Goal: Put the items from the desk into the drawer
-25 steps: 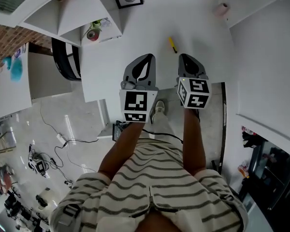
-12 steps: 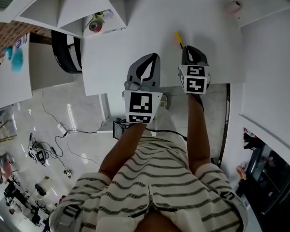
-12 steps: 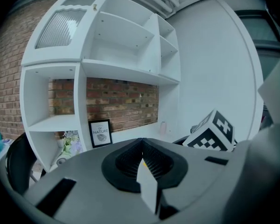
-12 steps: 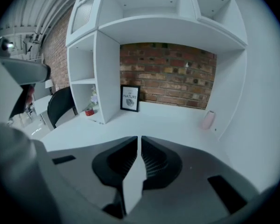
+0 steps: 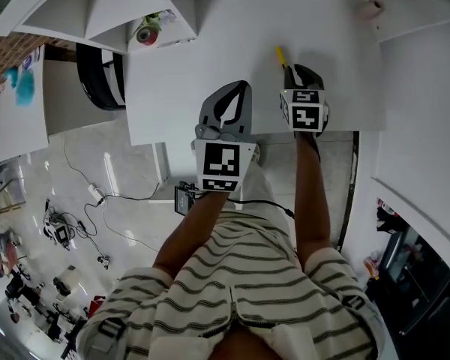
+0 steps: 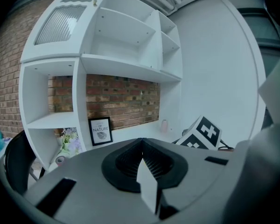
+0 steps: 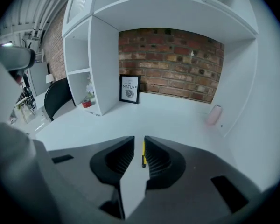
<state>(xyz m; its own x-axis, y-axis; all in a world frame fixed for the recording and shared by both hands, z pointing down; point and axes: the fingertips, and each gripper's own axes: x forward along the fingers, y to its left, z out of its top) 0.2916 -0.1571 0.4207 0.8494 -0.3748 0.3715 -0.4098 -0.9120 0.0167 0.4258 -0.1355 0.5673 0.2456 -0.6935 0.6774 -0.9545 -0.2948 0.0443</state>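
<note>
In the head view, I'm holding the left gripper over the near part of the white desk, with its jaws pressed together. The right gripper is sitting further in, and its tips are reaching the near end of a yellow pen that is lying flat on the desk. A pink item is resting well apart at the far right corner. A black chair is standing off the desk's left side.

In the left gripper view, the left gripper is showing its jaws fully closed on nothing. The marker cube of the right gripper is showing just to its right. A framed picture is leaning against the brick wall at the back.

In the right gripper view, the right gripper is keeping its jaws only a narrow gap apart. The yellow pen is lying lengthwise in that gap, close to the right-hand jaw; I'm seeing no squeeze on it. Beyond it, the framed picture and the pink item are standing near the back of the desk.
</note>
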